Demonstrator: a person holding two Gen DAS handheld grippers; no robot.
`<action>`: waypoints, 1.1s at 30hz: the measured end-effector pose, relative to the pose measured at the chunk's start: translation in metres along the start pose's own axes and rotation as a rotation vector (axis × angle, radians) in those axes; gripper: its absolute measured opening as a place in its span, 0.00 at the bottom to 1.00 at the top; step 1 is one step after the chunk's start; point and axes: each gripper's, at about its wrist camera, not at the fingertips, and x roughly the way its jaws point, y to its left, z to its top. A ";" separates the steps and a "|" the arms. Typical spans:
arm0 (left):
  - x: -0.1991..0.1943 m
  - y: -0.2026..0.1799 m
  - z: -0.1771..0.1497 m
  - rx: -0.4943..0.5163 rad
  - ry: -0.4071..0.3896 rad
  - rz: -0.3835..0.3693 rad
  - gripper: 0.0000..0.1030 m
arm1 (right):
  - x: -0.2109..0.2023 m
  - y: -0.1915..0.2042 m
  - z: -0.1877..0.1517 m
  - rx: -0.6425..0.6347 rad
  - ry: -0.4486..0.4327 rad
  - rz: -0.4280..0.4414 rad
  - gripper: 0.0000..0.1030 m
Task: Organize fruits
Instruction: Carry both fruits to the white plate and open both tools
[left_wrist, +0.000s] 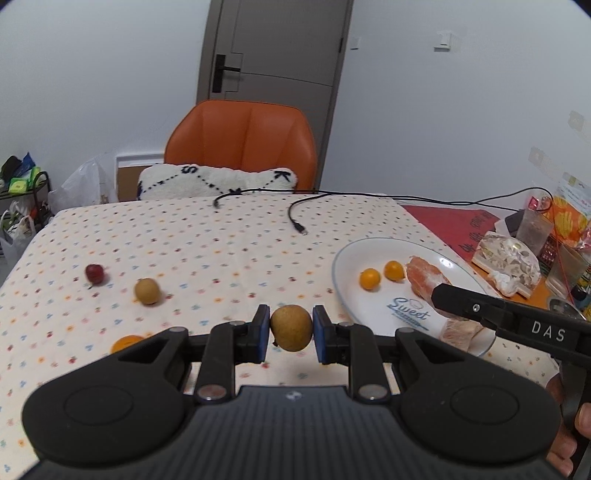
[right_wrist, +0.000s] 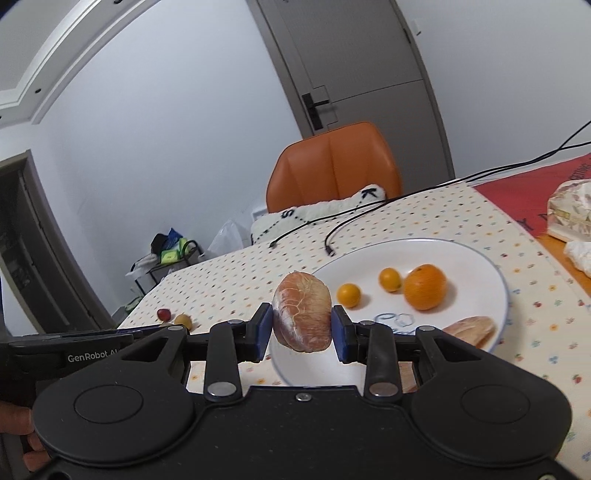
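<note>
Left gripper (left_wrist: 291, 328) has its blue-padded fingers (left_wrist: 263, 328) clamped on a small brown-green round fruit (left_wrist: 291, 327), lifted clear above the dotted cloth on the desk (left_wrist: 184, 243). Over on the right, the right gripper (right_wrist: 302, 325) is pinching a peeled pinkish citrus segment (right_wrist: 302, 312), held up over the near-left rim of the white plate (right_wrist: 491, 269).

On that plate: two small yellow-orange fruits (right_wrist: 348, 295) (right_wrist: 390, 279) side by side, an orange (right_wrist: 424, 287) just right of them, and another peeled segment (right_wrist: 471, 329) lying near the front edge.

Out on the cloth to the left, a second brown round fruit (left_wrist: 147, 291) sits near a small dark red fruit (left_wrist: 95, 273), the two close but apart. An orange-coloured fruit (left_wrist: 127, 342) peeks out behind the left gripper's body, mostly hidden.

At the far edge of the desk, two black cables (left_wrist: 295, 218) trail across the cloth. Beyond it, an orange chair (left_wrist: 242, 144) with a white cushion (left_wrist: 218, 181).
</note>
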 end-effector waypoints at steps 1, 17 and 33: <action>0.002 -0.003 0.001 0.004 0.002 -0.001 0.22 | -0.001 -0.003 0.000 0.003 -0.002 -0.003 0.31; 0.042 -0.053 0.013 0.081 0.035 -0.023 0.22 | 0.009 -0.046 0.010 0.067 -0.031 -0.004 0.32; 0.077 -0.084 0.017 0.102 0.068 -0.036 0.22 | 0.007 -0.067 0.005 0.156 -0.072 0.004 0.58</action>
